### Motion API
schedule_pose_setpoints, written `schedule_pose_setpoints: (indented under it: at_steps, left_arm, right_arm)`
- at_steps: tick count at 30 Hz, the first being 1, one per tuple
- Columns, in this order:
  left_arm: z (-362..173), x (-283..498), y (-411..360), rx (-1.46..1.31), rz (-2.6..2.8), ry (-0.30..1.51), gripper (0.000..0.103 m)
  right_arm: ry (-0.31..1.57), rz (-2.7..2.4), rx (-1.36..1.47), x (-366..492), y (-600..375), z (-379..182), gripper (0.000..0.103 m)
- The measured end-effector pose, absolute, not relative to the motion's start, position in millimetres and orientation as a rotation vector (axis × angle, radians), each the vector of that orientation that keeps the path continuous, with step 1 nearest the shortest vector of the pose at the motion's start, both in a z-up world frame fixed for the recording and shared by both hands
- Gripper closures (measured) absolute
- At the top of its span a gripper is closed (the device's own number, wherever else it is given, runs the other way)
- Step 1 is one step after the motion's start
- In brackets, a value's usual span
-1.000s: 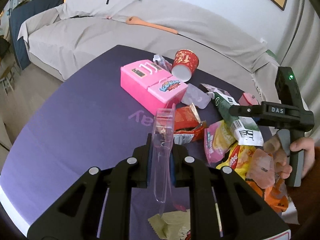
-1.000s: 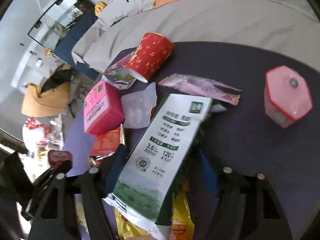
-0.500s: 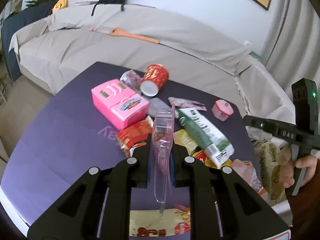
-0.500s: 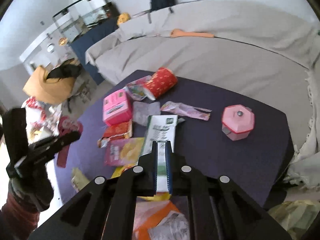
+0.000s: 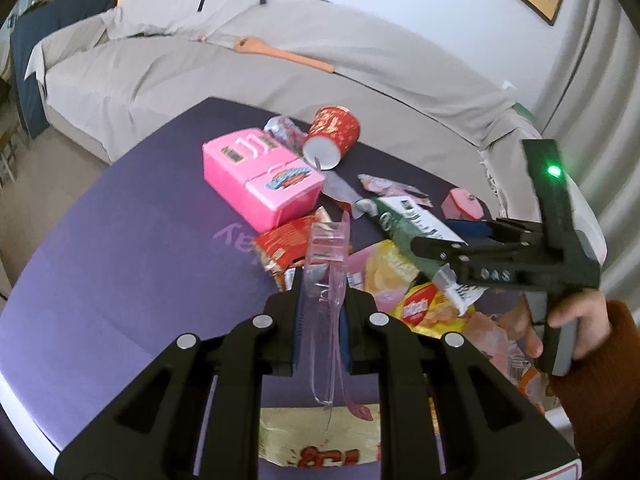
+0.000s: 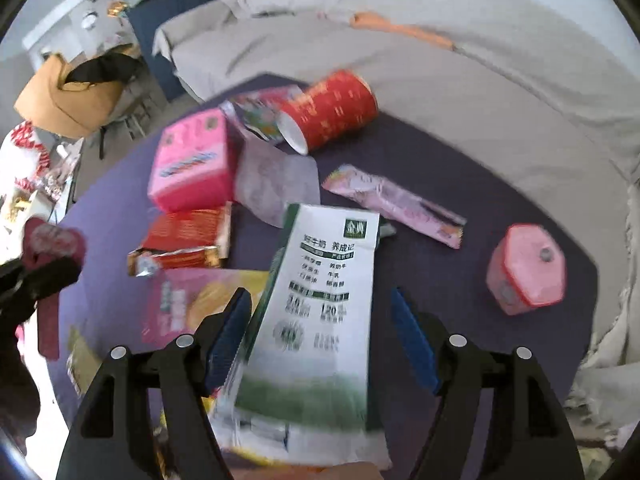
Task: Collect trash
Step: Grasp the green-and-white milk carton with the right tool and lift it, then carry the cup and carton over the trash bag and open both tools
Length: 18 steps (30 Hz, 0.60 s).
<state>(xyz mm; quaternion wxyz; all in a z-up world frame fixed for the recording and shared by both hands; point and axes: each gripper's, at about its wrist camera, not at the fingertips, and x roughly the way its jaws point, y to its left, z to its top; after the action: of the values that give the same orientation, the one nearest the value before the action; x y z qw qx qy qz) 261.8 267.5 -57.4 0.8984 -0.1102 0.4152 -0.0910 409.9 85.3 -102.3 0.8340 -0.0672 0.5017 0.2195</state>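
Mid-collection, pickup step on the milk carton. Right hand-held gripper spread wide, jaws just opened, carton lying between them with neither pad pressing on it, so not gripped yet. Left hand-held gripper clamped together on a clear plastic wrapper, held up off the purple counter. Carton flattened, resting on the counter atop other wrappers near the front edge, beside the yellow chip bag and the red snack packet. Long axis running away from the right wrist camera, tilted slightly rightward in that view; logo end pointing toward the sofa, green-printed bottom end nearest the jaws. Next move probably: drop the jaws across the carton's short width, close firmly, lift clear of the pile. Risk of pinching the chip bag underneath together with it. Red paper cup, pink box and pink wrapper left for later.
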Motion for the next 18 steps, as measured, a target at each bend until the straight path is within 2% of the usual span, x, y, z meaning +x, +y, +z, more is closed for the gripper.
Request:
schedule_pose_setpoints:
  at_steps: [3,4,6,13,18]
  left_arm:
    - [-65,267,273,-0.246,-0.186,0.874,0.09]
    - [-65,268,273,-0.247,-0.185,0.875,0.09]
    - [-61,268,273,-0.247,-0.189,0.867,0.09]
    - [-16,258,249,-0.208,-0.239,0.772,0.09]
    - [21,249,211,-0.174,-0.312,0.713,0.09]
  right_arm:
    - [1.133,0.486,-0.075,423,82,-116,0.039]
    - [1.115,0.491,-0.074,422,81,-115,0.046]
    - [1.051,0.472,-0.107,414,78,-103,0.049]
    - [0.78,0.476,-0.152,359,47,-18,0.049]
    - [0.657,0.451,-0.126,317,5,31,0.049]
